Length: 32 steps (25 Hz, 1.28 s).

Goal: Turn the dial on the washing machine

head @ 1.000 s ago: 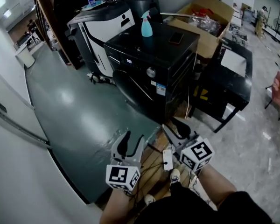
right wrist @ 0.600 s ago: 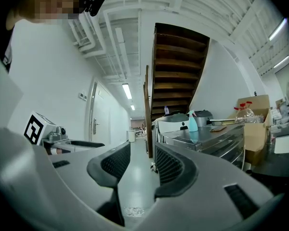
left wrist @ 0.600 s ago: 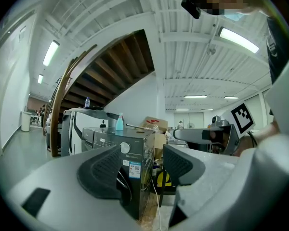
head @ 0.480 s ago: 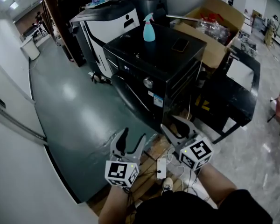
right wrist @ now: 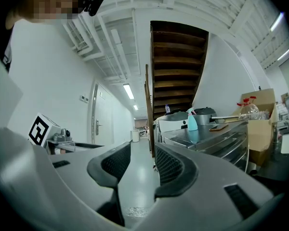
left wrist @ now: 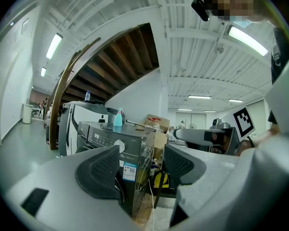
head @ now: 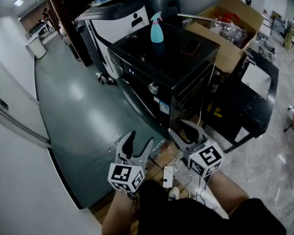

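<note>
black washing machine shows a silver dial, spray bottle atop.

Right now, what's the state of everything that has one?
left gripper, jaws opening, nothing between them
right gripper, open, empty
dial, untouched, both grippers well short of it
spray bottle, upright on the washing machine
cardboard box, flaps open

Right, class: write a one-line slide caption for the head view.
Left hand-held gripper opening, right hand-held gripper open, both empty, short of the washer dial.
</note>
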{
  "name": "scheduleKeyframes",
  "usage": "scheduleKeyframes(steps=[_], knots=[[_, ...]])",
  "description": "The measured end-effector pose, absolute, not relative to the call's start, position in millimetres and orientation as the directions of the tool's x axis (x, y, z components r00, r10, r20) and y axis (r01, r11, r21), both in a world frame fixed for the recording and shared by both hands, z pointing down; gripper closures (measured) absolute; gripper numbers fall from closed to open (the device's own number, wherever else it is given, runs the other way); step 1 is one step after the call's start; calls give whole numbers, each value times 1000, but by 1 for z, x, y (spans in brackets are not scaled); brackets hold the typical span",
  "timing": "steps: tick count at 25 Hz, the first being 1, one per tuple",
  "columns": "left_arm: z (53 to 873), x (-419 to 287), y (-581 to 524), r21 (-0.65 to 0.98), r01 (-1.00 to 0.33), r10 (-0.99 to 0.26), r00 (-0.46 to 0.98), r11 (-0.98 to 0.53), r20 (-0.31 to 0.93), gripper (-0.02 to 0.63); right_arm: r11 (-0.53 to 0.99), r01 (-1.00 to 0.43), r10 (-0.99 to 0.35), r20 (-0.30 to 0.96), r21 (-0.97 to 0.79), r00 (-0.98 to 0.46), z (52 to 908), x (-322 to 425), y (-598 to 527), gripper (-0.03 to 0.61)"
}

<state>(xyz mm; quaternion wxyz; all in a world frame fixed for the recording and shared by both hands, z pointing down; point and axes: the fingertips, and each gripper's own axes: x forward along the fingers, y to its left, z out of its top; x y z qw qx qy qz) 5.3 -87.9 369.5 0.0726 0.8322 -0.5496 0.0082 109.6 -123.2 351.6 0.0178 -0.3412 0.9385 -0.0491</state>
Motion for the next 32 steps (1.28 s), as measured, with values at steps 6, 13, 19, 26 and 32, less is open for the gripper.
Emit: scheduleKeyframes(steps=[6,13,19,26,32], knots=[[365,6,-107,97,-915,-911,400,-391,99,337,763,-634,-640,-5,-127,-769,352,113,-133,423],[366,12,-147,80,-902,-897,430,-424,98,337,751,-646,-652,-2,-137,-758,357,114,-156,425],[388,8,-200,99,-875,-867,484,-474,117,336,714,-683,-690,14,-154,-724,372,105,-193,425],[410,4,-257,105,-845,-837,535,-525,118,333,682,-715,-717,48,-154,-695,393,89,-226,422],[431,0,-298,119,-820,-812,572,-560,119,331,653,-745,-743,73,-136,-665,406,81,-250,422]])
